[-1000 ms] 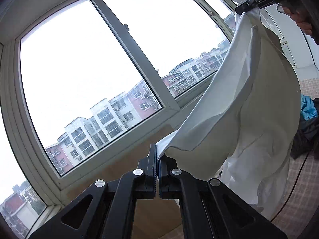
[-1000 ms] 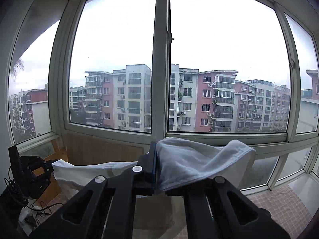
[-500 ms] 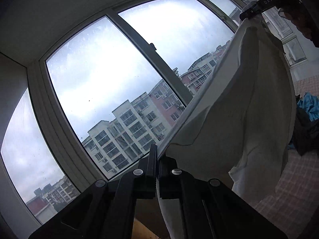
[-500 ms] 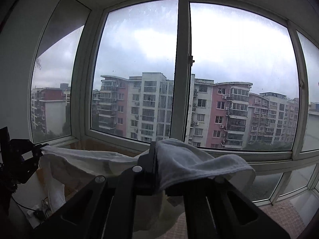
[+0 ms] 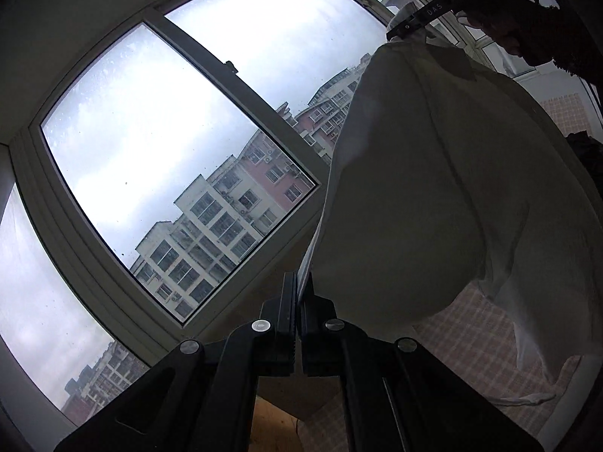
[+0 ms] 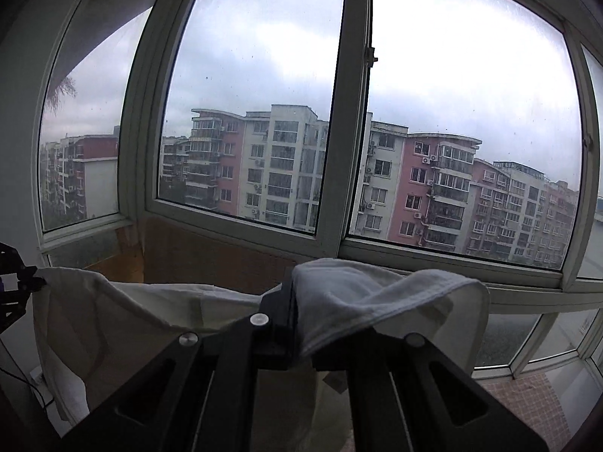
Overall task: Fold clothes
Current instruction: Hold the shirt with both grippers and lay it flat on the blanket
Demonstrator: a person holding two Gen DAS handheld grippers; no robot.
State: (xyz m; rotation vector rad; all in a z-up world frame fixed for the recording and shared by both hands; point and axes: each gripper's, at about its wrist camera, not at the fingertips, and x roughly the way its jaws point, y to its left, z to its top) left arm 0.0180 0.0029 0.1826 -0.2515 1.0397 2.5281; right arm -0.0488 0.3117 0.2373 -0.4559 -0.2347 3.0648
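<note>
A white garment (image 5: 433, 188) hangs in the air, stretched between both grippers. My left gripper (image 5: 299, 301) is shut on its lower edge. At the top right of the left wrist view, the right gripper (image 5: 407, 28) pinches the garment's other end, with a hand (image 5: 527, 11) behind it. In the right wrist view my right gripper (image 6: 292, 301) is shut on the white garment (image 6: 369, 301), which drapes over its right finger and sags leftward to the left gripper (image 6: 15, 286) at the frame's left edge.
Large windows (image 6: 339, 113) with apartment blocks outside fill both views. A wooden panel (image 6: 196, 252) runs below the sill. Checked floor tiles (image 5: 482, 331) lie under the garment, and a dark pile of clothes (image 5: 588, 150) sits at the right edge.
Both grippers have lifted and tilted upward, raising the white garment higher. The left view now shows more sky and ceiling, and the cloth hangs nearer to its camera.
</note>
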